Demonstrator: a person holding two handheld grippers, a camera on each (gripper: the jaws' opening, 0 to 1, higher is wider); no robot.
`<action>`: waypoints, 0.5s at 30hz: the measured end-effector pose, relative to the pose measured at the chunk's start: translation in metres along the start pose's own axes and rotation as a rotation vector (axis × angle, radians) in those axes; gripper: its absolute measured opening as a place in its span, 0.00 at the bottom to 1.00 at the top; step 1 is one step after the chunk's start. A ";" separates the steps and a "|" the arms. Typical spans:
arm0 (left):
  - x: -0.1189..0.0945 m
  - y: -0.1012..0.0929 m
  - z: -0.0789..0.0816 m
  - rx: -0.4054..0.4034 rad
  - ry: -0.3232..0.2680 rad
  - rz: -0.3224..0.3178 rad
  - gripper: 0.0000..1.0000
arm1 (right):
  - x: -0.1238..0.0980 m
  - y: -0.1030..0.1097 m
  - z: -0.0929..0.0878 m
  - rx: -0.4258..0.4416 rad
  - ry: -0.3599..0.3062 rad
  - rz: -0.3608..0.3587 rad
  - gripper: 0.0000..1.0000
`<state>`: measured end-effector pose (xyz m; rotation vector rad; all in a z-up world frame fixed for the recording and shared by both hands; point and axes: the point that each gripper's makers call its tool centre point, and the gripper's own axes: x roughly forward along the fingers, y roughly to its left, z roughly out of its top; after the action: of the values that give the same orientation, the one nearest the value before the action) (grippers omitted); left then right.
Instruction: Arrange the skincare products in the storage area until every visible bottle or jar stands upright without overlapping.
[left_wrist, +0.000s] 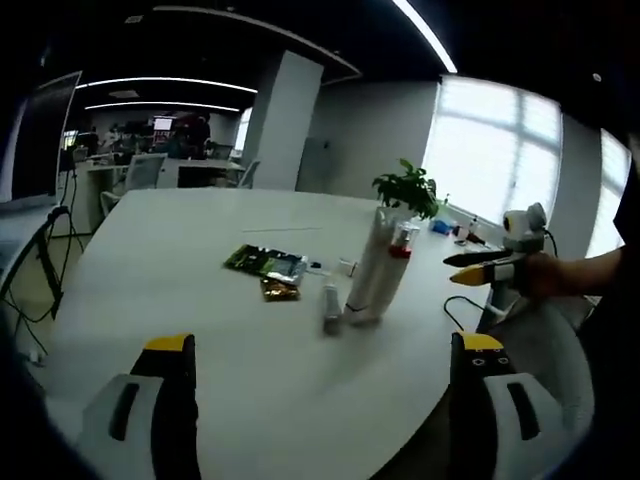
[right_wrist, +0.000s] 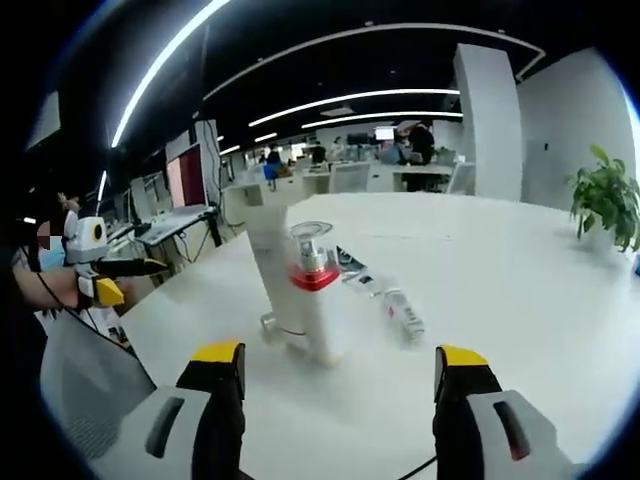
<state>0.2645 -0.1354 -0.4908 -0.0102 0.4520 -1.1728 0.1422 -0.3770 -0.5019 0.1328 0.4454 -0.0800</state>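
Ahead of the open right hand-held gripper (right_wrist: 340, 375) (nothing gripped), bottles (right_wrist: 305, 290) stand.

Left gripper (left_wrist: 325, 352): jaws spread wide apart, nothing between them; yellow tips, pointing forward over the counter.
Right gripper (right_wrist: 340, 358): jaws spread wide apart, nothing held; yellow tips forward.
Right gripper, seen from the left gripper view: at right, held level in a hand (left_wrist: 545, 275), jaws close together.
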 end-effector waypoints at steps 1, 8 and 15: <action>0.000 0.000 0.000 -0.001 0.000 0.001 0.99 | 0.000 0.001 0.000 0.000 0.000 0.000 0.79; 0.004 -0.009 -0.003 0.008 0.014 -0.029 0.99 | 0.000 -0.002 -0.001 0.002 0.004 -0.011 0.79; 0.004 -0.012 -0.004 0.009 0.020 -0.052 0.99 | 0.000 -0.005 -0.003 0.003 0.015 -0.022 0.78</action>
<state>0.2535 -0.1431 -0.4930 -0.0026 0.4667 -1.2264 0.1410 -0.3811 -0.5051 0.1318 0.4622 -0.1018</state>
